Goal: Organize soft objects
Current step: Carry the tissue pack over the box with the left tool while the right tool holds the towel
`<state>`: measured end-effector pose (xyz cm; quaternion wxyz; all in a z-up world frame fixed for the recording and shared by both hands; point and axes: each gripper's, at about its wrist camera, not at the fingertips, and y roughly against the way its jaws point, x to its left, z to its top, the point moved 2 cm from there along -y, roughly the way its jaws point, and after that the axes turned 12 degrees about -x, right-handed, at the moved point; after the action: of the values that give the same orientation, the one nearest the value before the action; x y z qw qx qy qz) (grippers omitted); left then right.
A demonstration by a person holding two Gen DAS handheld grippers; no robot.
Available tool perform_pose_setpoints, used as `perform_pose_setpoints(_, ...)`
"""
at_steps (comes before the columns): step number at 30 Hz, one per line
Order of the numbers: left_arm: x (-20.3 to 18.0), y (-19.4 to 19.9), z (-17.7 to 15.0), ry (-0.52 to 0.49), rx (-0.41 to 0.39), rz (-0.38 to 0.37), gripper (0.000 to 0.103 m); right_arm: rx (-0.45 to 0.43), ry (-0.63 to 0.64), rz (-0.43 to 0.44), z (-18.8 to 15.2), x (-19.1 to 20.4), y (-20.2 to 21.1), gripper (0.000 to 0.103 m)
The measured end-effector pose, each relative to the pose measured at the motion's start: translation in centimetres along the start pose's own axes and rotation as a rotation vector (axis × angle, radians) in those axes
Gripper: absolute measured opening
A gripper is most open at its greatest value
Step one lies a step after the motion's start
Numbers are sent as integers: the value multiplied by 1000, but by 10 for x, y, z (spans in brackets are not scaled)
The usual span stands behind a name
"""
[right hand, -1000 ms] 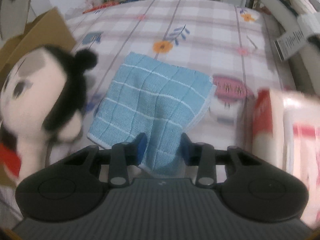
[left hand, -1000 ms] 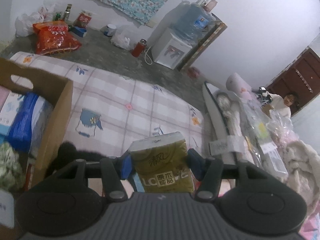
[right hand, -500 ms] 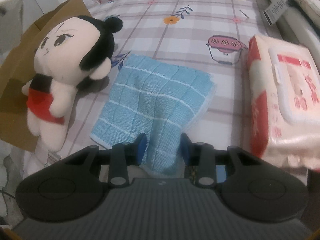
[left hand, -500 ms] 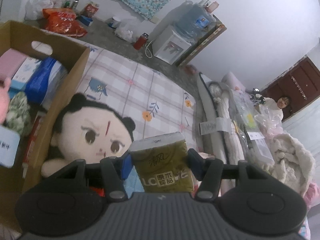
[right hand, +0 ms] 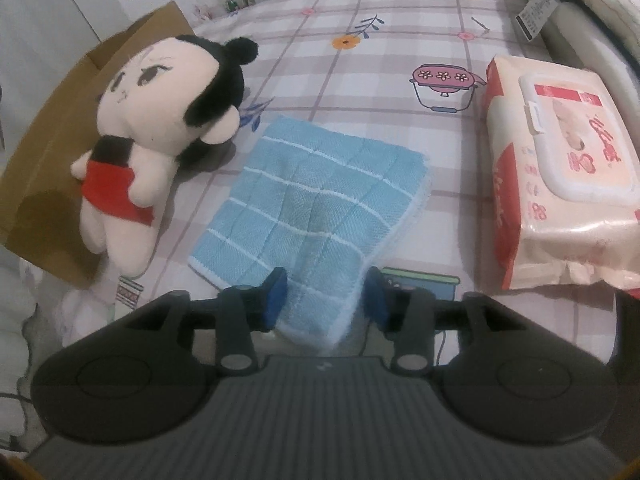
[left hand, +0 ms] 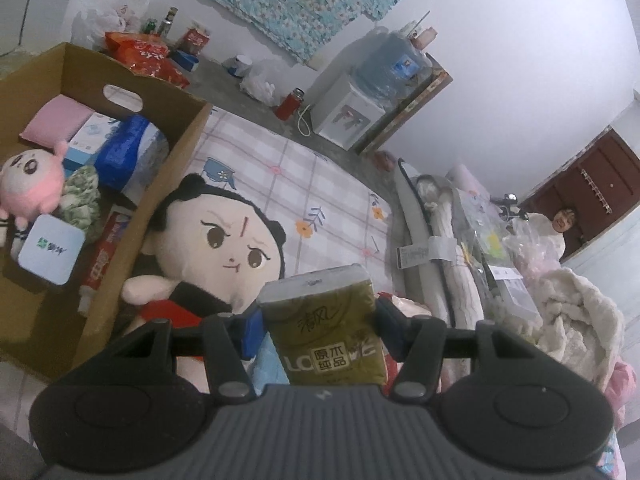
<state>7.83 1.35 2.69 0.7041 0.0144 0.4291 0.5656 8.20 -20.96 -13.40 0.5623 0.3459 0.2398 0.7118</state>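
- Bed [right hand: 400,72]: flat sheet with pink-grey plaid and cartoon prints; the loose soft items lie on it.
- Cardboard box [left hand: 160,184]: brown, open top, oval handle cutout, sits on the bed's left side. Inside: pink round plush [left hand: 30,178], pink flat pad [left hand: 56,120], blue plastic pack [left hand: 120,152], green-white crumpled cloth [left hand: 82,200], pale blue square box [left hand: 50,256], red toothpaste carton [left hand: 102,264].
- Doll [right hand: 160,120]: plush, cream face, black hair buns, red top, lying on its back against the cardboard box's outer wall.
- Wet-wipes pack [right hand: 560,172]: glossy pink-red soft plastic with a hard flip lid, on the bed right of the towel.
- Towel [right hand: 312,208]: light blue woven cloth with a white grid, folded into a rectangle, flat on the bed between doll and wipes.
- Tissue pack [left hand: 324,328]: olive-green crinkly wrap, blocky, upright, pinched by the left tool [left hand: 318,330] above the bed.
- Right tool [right hand: 326,300]: jaws opening, near corner of the towel between them, pads off the cloth.
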Motion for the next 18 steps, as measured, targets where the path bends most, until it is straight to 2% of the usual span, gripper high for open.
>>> perform_pose_setpoints(4, 10, 11, -1, 15, -26, -1, 58, -46, -30, 24, 0, -2, 14, 62)
perform_pose_setpoints(11, 30, 36, 9, 44, -98, -8, 58, -135, -55, 29, 11, 0, 36, 78)
perform_pose_setpoints(14, 40, 47, 14, 59, -139, -2, 58, -164, -61, 33, 20, 4, 36, 87)
perform_pose_setpoints(18, 58, 60, 22, 85, -188, 12, 58, -146, -43, 15, 30, 13, 17, 90)
